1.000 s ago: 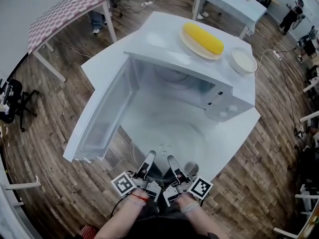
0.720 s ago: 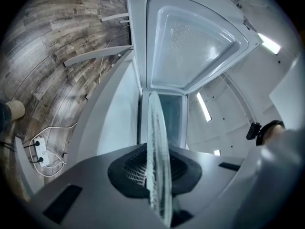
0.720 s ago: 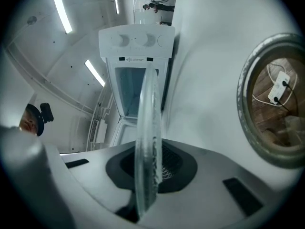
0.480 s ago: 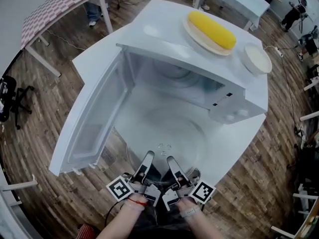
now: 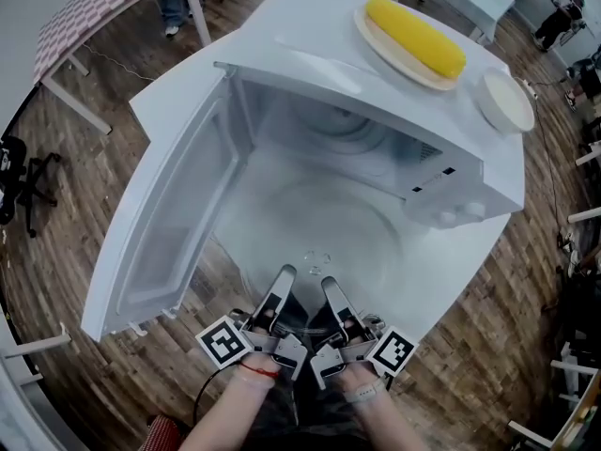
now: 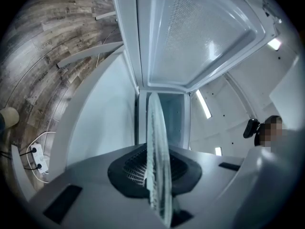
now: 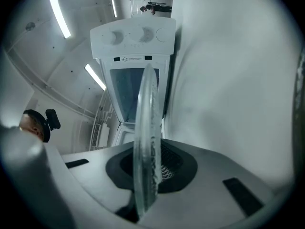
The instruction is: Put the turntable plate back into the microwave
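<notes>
The left gripper is clamped on the near rim of the clear glass turntable plate. In the left gripper view its jaws press both faces of the plate, which runs edge-on out from between them. Just beside it to the right, the right gripper has the same kind of hold. In the right gripper view the plate stands between its closed jaws as a thin glass edge. The plate stretches ahead of both grippers, carried level, its far rim toward the open cavity of the white microwave. The microwave door hangs open ahead and to the left of the left gripper. Farther ahead, on top of the microwave, lie an ear of corn on a dish and a white bowl. The microwave stands on a white table.
</notes>
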Demonstrator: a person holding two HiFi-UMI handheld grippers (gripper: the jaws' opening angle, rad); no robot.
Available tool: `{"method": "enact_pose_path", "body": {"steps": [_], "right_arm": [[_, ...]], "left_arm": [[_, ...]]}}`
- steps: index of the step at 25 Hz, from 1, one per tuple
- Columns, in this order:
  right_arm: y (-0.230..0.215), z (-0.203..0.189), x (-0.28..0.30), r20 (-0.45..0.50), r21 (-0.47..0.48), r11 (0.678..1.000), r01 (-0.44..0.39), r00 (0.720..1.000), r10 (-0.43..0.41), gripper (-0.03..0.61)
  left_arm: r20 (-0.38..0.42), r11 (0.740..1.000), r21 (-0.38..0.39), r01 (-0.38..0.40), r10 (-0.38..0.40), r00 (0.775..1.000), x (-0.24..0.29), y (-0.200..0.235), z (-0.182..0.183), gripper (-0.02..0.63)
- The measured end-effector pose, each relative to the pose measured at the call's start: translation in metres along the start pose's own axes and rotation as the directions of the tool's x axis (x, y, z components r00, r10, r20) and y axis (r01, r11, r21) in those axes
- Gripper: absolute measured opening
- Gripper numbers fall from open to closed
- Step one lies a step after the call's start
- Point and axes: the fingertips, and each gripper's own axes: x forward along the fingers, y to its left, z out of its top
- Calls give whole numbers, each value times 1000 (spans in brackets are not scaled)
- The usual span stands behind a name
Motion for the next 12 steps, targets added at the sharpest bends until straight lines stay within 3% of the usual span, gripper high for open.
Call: {"method": "enact_pose_path", "body": {"steps": [12], "right_arm": [[0,31,27,31,-4,1000,-9,999,9,41]], "left_arm": [[-41,1000,14,-1,1,999,44,-1,11,49]]}}
